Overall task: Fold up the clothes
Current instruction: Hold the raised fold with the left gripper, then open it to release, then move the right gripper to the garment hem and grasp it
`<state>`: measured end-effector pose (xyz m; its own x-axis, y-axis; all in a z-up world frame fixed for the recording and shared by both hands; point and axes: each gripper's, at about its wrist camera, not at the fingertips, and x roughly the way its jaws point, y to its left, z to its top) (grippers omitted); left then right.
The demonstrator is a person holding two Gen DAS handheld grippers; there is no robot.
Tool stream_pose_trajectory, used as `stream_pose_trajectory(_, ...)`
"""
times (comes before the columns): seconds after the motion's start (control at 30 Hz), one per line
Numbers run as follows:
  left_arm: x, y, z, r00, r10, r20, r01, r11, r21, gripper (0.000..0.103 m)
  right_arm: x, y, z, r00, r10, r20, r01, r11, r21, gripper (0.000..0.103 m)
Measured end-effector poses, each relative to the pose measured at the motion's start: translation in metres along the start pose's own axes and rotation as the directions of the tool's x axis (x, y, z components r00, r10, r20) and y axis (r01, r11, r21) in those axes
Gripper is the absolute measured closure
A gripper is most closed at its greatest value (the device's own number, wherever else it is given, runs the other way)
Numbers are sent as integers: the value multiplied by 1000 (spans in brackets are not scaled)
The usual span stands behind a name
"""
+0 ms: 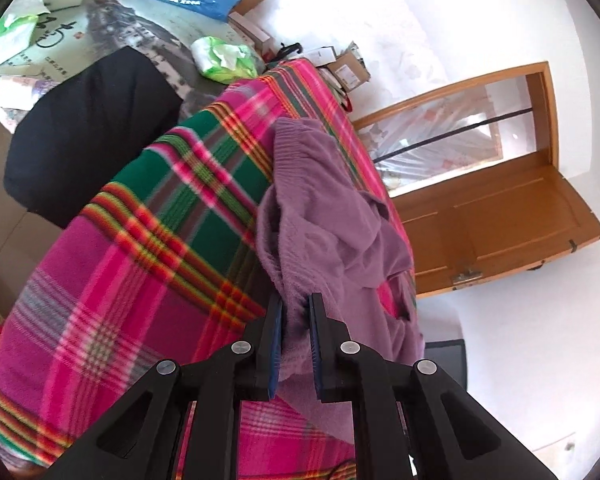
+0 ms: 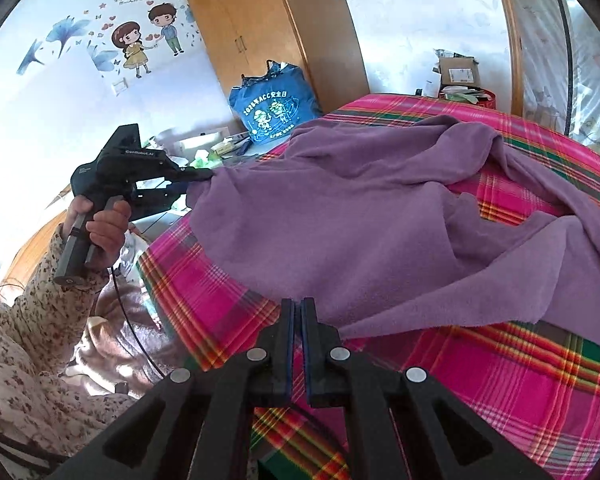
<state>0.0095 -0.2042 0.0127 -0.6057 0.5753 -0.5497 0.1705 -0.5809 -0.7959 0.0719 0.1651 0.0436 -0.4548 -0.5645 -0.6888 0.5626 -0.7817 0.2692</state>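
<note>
- The purple garment (image 2: 380,216) lies spread and rumpled across the plaid blanket (image 2: 500,384) on the bed, with one corner lifted off toward the bed's edge.
- The left tool (image 1: 296,308) is clamped on that corner — purple cloth sits pinched between its blue pads. Seen from the right wrist view, the same tool (image 2: 204,175) pulls the fabric taut at the garment's far-left edge. I judge it is held high so the cloth straightens before a fold.
- The person's left hand (image 2: 100,232) grips the tool's handle, sleeve in a small floral print.
- The right tool (image 2: 298,308) hovers just at the garment's near hem, its two pads close together with only a thin slit between them. Nothing shows in the slit, so I take it as closed on nothing. It looks ready to take the near edge, though that is only my reading.
- The fold has barely started, I would say: the sleeves and body are still bunched toward the right.
- A blue tote bag (image 2: 274,108) with cartoon figures stands beyond the bed by the wooden wardrobe (image 2: 268,28); what is inside it is hidden.
- An open cardboard box (image 2: 458,70) sits past the bed's far end — papers or packets seem to poke out, too small to name.
- Green-and-white tissue packs (image 1: 224,58) lie on the bench (image 1: 112,28) beside a dark bundle (image 1: 88,128).
</note>
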Motion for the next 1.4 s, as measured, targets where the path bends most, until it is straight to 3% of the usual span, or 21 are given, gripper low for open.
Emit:
stream_pose_trajectory(0.1, -8, 10, -2, 1000, 22, 19, -21, 1000, -14, 95, 3, 2, -5, 1000, 15, -14, -15, 1000, 3, 99)
stream_pose_trajectory(0.3, -12, 26, -9, 999, 49, 12, -48, 998, -41, 95, 16, 2, -17, 997, 27, -73, -27, 1000, 7, 99)
stream_pose_trajectory(0.6, 14, -1, -18, 998, 55, -35, -54, 998, 29, 95, 26, -5, -25, 993, 11, -117, -6, 999, 36, 97)
stream_pose_trajectory(0.67, 20, -9, -20, 997, 68, -42, -66, 997, 51, 89, 21, -9, -26, 994, 13, -110, -7, 999, 50, 95)
stream_pose_trajectory(0.83, 27, -34, -29, 995, 93, -42, -86, 986, 139, 88, -4, -34, -29, 998, -10, -56, 17, 993, 115, 91)
stream_pose_trajectory(0.93, 30, -53, -36, 995, 90, -37, -80, 976, 204, 77, -22, -56, -30, 998, -68, -19, 70, 983, 170, 89)
stream_pose_trajectory(1.1, 60, -92, -52, 991, 75, -114, -33, 943, 330, 76, -54, -100, -35, 969, -244, 29, 228, 937, 265, 87)
stream_pose_trajectory(1.17, 80, -110, -60, 983, 69, -167, 0, 924, 383, 68, -66, -120, -39, 948, -316, 40, 288, 905, 314, 86)
stream_pose_trajectory(1.27, 110, -135, -77, 967, 71, -246, 47, 895, 443, 61, -86, -154, -53, 912, -407, 55, 348, 837, 421, 86)
stream_pose_trajectory(1.4, 149, -163, -103, 934, 80, -348, 109, 863, 493, 61, -107, -191, -70, 876, -478, 58, 370, 746, 553, 79)
